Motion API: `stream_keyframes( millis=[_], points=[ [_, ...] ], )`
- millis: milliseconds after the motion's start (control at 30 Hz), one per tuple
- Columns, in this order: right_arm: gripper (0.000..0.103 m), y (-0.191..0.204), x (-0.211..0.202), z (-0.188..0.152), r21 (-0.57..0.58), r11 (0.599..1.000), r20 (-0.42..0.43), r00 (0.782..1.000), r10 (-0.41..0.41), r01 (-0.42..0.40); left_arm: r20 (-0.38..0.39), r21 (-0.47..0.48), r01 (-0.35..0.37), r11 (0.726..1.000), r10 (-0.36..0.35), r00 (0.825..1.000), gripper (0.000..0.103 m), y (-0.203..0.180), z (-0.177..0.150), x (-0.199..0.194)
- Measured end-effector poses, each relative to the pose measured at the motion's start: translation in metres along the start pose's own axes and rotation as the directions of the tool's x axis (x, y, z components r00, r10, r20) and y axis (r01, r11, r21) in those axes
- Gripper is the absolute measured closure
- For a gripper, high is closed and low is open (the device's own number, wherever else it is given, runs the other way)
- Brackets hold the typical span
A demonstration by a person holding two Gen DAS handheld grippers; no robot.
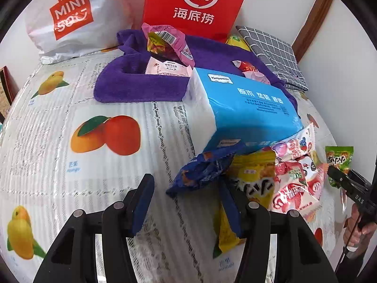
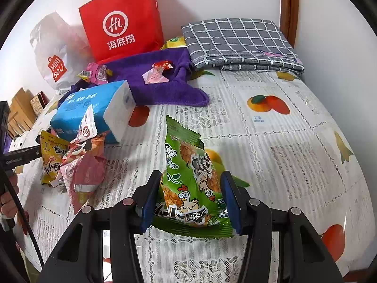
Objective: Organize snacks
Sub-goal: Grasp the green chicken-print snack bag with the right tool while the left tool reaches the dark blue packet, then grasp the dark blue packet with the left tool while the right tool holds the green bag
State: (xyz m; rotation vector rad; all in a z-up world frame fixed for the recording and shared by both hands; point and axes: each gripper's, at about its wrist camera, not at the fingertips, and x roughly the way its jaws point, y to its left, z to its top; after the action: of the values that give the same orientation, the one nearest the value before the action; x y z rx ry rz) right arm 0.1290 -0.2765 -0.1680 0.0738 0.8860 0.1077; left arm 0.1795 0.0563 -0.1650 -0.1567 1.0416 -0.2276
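My right gripper (image 2: 190,202) is shut on a green snack packet (image 2: 188,176), which stands upright between the blue pads just over the fruit-print tablecloth (image 2: 294,141). In the left wrist view that gripper (image 1: 339,172) shows at the right edge with the green packet (image 1: 339,160). My left gripper (image 1: 186,181) is open and tilted down at a snack pile. A crumpled blue packet (image 1: 202,172) lies at its right fingertip, clear of the left finger. A yellow packet (image 1: 256,179) and pink-red packets (image 1: 297,188) lie beside it.
A blue tissue pack (image 1: 245,108) leans over the pile. Behind it a purple towel (image 1: 141,85) carries a few small packets (image 1: 169,40). A red paper bag (image 1: 195,2), a white shopping bag (image 1: 70,16) and a folded grey checked cloth (image 2: 240,42) stand against the wall.
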Motion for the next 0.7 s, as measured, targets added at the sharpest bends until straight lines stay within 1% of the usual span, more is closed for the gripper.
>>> stream_keyframes(
  millis=[67, 133, 200, 233, 267, 367, 567, 700],
  points=[
    [0.052, 0.001, 0.001, -0.002, 0.000, 1.000, -0.007, 1.000, -0.006, 0.006, 0.004, 0.001, 0.014, 1.000, -0.014, 1.000, 0.049, 0.000, 0.001, 0.003],
    [0.052, 0.001, 0.003, -0.004, 0.003, 1.000, -0.015, 1.000, -0.006, 0.006, 0.012, 0.001, 0.012, 1.000, -0.012, 1.000, 0.049, 0.000, 0.002, 0.005],
    [0.052, 0.001, 0.004, -0.006, 0.007, 1.000, -0.023, 1.000, -0.007, 0.007, 0.021, -0.005, 0.023, 1.000, -0.023, 1.000, 0.052, 0.001, 0.003, 0.005],
    [0.052, 0.001, 0.004, -0.007, 0.009, 1.000, -0.025, 1.000, -0.007, 0.007, 0.022, -0.006, 0.030, 1.000, -0.030, 0.999, 0.059, 0.001, 0.003, 0.005],
    [0.052, 0.002, 0.004, -0.008, 0.011, 1.000, -0.028, 1.000, -0.006, 0.006, 0.020, -0.006, 0.039, 0.999, -0.039, 0.999, 0.069, 0.001, 0.003, 0.006],
    [0.052, 0.004, 0.004, -0.009, 0.013, 1.000, -0.031, 1.000, -0.003, 0.003, 0.009, 0.003, 0.050, 0.999, -0.050, 0.999, 0.081, 0.001, 0.001, 0.005],
    [0.052, 0.012, -0.002, -0.010, -0.001, 1.000, -0.028, 1.000, 0.002, -0.002, 0.021, -0.011, 0.066, 0.998, -0.065, 0.998, 0.087, 0.004, -0.004, -0.004],
    [0.052, 0.016, -0.009, -0.010, -0.010, 1.000, -0.018, 1.000, 0.006, -0.007, 0.015, -0.016, 0.072, 0.997, -0.072, 0.997, 0.087, 0.005, -0.008, -0.010]
  ],
)
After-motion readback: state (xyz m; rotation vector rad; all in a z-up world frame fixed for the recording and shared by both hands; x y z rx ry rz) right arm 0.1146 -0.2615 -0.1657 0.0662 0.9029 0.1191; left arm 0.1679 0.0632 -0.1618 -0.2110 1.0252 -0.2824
